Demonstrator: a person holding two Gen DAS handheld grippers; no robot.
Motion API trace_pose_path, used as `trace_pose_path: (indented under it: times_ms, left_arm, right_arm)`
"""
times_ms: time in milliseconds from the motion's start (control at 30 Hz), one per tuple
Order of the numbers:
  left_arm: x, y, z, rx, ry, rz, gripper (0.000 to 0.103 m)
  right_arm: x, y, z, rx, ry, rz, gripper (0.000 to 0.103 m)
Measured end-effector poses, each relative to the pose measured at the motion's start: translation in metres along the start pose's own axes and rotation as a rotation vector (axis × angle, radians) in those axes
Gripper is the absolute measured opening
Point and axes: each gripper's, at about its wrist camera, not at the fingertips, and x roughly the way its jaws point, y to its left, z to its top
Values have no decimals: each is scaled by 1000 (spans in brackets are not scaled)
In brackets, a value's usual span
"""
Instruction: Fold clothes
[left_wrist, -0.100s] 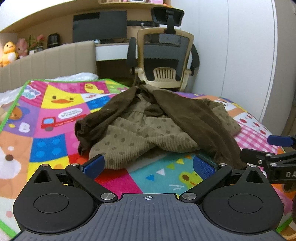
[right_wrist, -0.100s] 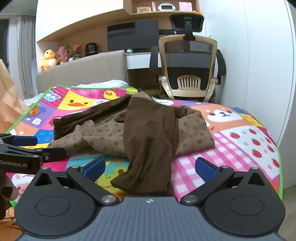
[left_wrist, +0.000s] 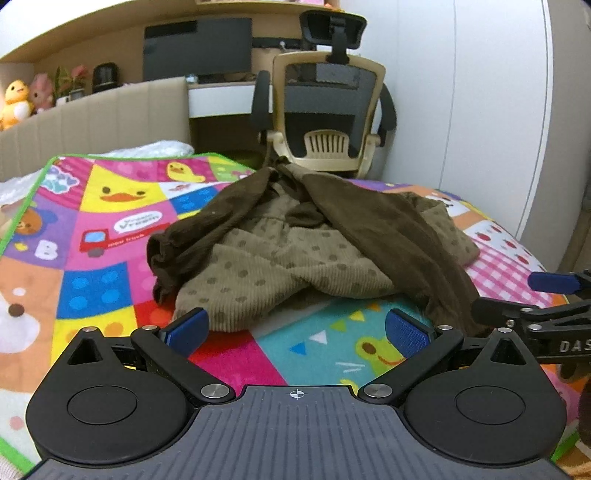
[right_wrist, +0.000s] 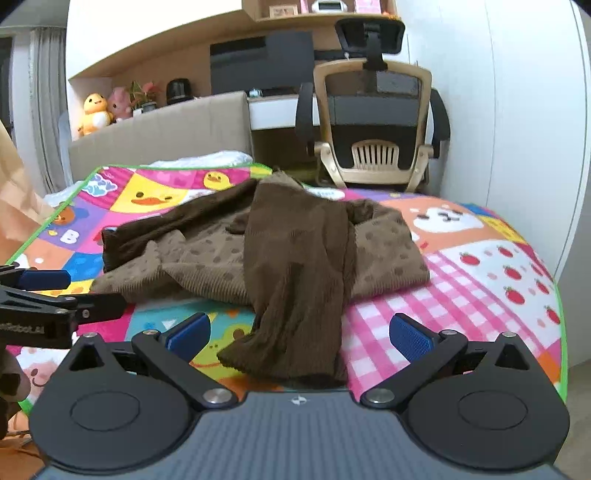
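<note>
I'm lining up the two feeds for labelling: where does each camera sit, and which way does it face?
Left wrist: rides the left gripper, low at the mat's near edge, facing the brown garment and chair; its open blue pads show, with the right gripper at the right edge.
Right wrist: rides the right gripper, facing the same way from further right, over the dark sleeve; its open pads show, with the left gripper at the left edge.
Shared: garment, mat, chair, desk.
</note>
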Motion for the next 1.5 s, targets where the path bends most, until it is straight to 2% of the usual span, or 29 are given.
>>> trace_pose_path:
  times_ms: [167,267,1500]
  left_arm:
    - [3,1,-8,-20,28,-6,103]
    - [6,2,-6,-24,48,-10,103]
    - [13,4,-7,-39,113,-16,103]
  right_arm:
    - [-16,-3,-5,12,-26,31,103]
    - [2,-1,3,13,70,10,103]
    - [8,3,-2,9,63,4,103]
